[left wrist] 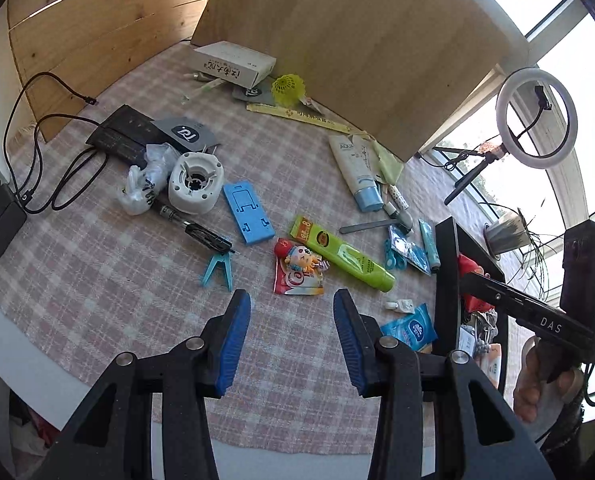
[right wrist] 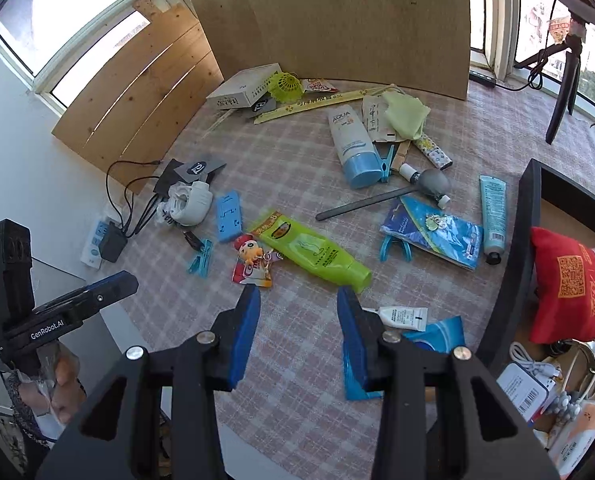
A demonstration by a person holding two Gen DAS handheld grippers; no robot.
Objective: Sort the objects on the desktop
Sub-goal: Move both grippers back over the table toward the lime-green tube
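Above the checked cloth on the counter (left wrist: 97, 280), we hold both grippers released and empty: the left gripper (left wrist: 292, 340) and the right gripper (right wrist: 298, 336) each show 2 blue pads standing apart with only cloth between them. Our landmark is the green bottle (right wrist: 317, 250), lying on its side near the middle of the clutter. Touching its labelled end is a cartoon snack packet (right wrist: 253, 266); beyond that end lie a blue phone stand (right wrist: 228, 212) and a white round housing (right wrist: 191, 202). Past the bottle's far side lie a white tube with a blue cap (right wrist: 353, 146) and a dark flat file (right wrist: 363, 202); off its capped end sit a blue pouch (right wrist: 433, 232) and the black tray (right wrist: 525, 240), which already holds a red pouch (right wrist: 565, 284). Just beside our right gripper's pad a small white tube (right wrist: 403, 316) rests on a blue wipes pack (right wrist: 437, 336). We judge the main risk to be crowding: closing on the bottle could drag the packet along, the smooth round bottle may roll out of a shallow pinch, and both grippers aiming at the same spot could collide.
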